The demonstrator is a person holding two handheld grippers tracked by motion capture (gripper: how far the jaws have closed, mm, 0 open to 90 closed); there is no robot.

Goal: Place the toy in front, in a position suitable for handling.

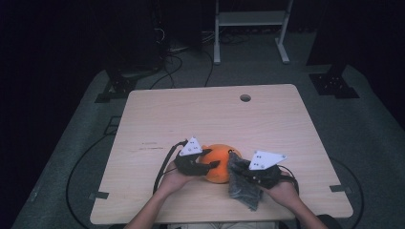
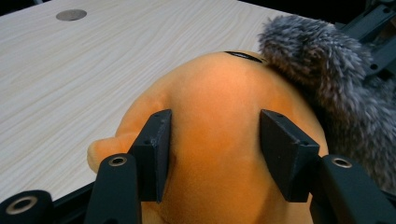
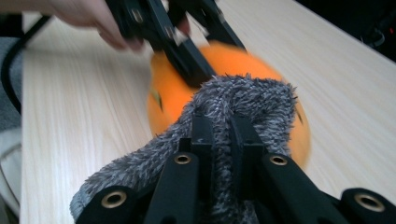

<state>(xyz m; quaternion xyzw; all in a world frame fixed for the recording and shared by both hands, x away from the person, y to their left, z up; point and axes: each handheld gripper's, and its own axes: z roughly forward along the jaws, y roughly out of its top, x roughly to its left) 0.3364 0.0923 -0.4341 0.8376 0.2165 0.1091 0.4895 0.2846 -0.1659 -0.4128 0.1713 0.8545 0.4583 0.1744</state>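
Dim room, dark floor with trailing cables. Pale wood-grain bench, smooth. Near its front edge, orange plush toy: soft, light, squashy, best pinched across its rounded body. Touching it on the right, grey fuzzy cloth: limp, light, easy to bunch. Left tool clamped around the toy's sides; right tool shut tight on a cloth fold.
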